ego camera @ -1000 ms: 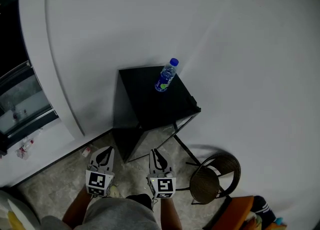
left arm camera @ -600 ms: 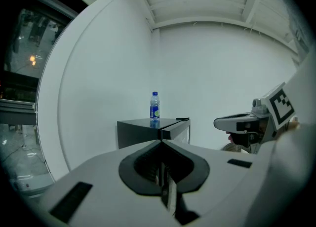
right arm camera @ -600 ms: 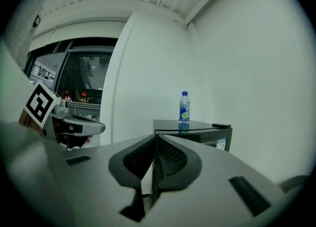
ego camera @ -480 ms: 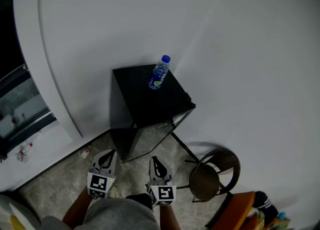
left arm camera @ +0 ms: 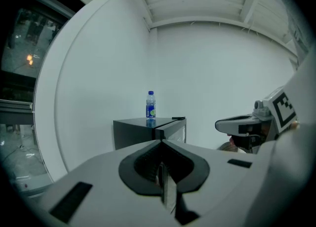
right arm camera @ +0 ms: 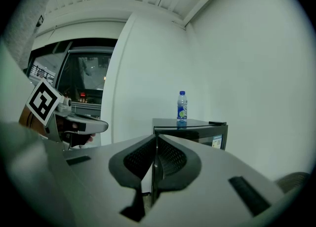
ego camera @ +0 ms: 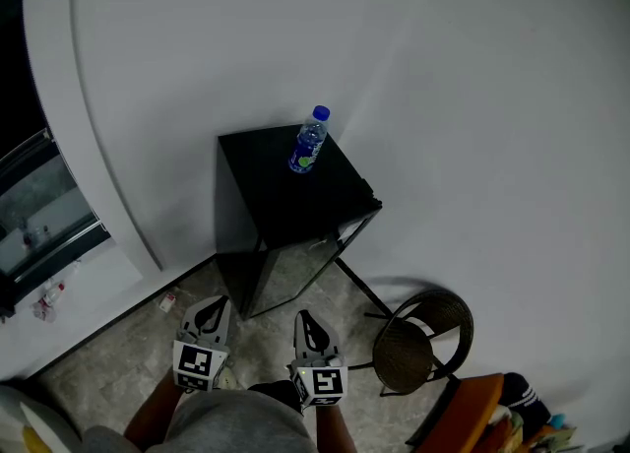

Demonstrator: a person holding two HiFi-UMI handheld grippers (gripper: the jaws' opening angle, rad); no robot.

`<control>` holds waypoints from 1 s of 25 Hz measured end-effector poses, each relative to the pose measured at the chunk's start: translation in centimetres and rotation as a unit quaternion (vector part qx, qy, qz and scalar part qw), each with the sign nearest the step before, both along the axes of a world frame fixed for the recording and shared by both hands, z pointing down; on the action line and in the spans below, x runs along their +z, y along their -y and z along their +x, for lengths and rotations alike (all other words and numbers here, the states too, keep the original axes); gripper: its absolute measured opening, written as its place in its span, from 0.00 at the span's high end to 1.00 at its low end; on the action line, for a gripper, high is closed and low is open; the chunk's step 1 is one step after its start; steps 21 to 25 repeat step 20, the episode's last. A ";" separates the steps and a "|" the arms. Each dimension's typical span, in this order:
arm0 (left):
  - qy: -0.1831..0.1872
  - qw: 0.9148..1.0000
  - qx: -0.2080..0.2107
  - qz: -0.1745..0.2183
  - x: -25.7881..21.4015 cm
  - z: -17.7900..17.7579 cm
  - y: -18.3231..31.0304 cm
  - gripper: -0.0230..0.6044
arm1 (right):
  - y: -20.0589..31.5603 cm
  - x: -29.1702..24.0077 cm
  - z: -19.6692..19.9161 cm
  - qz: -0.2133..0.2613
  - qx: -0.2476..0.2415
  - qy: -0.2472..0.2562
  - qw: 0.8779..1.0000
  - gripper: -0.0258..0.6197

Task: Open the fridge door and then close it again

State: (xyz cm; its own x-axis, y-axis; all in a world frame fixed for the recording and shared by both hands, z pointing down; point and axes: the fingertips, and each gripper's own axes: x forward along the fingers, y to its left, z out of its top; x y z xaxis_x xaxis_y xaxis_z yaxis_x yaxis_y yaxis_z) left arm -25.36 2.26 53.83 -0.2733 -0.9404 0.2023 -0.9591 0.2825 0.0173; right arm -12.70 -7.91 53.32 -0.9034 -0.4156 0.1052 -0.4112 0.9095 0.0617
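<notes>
Head view looks steeply down on a white wall [ego camera: 443, 97] with a black fridge [ego camera: 285, 195] standing upright against it. Its door [ego camera: 300, 269] faces the person and looks flush with the body, with no gap showing in either gripper view. A shut door fits the time ahead of opening as well as the time after closing, and these pictures do not tell which. What the fridge holds is hidden behind the door. A chair [ego camera: 423, 343] stands to the right, near the fridge but apart from it.

Both grippers are held low at the person's waist, pointing about level at the fridge and well apart from it. The right gripper [ego camera: 307, 318] lies straight in front of the door, so it looks the better placed for reaching it. The left gripper [ego camera: 209, 309] sits off toward the fridge's left side. Each is clenched on nothing, jaws together. Which edge of the door carries the handle I cannot tell.

A bottle [ego camera: 307, 141] stands upright on the fridge top, near its back edge.
</notes>
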 end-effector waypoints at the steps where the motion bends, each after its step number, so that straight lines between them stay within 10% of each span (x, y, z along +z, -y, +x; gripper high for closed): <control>1: 0.000 1.000 0.000 0.001 0.0 0.1 0.0 0.96 | 0.0 0.1 0.0 0.000 0.000 0.000 1.000 0.91; 25: 0.000 1.000 -0.004 0.002 0.3 0.6 0.0 0.96 | -0.3 -0.8 -0.5 0.001 -0.012 0.010 1.000 0.91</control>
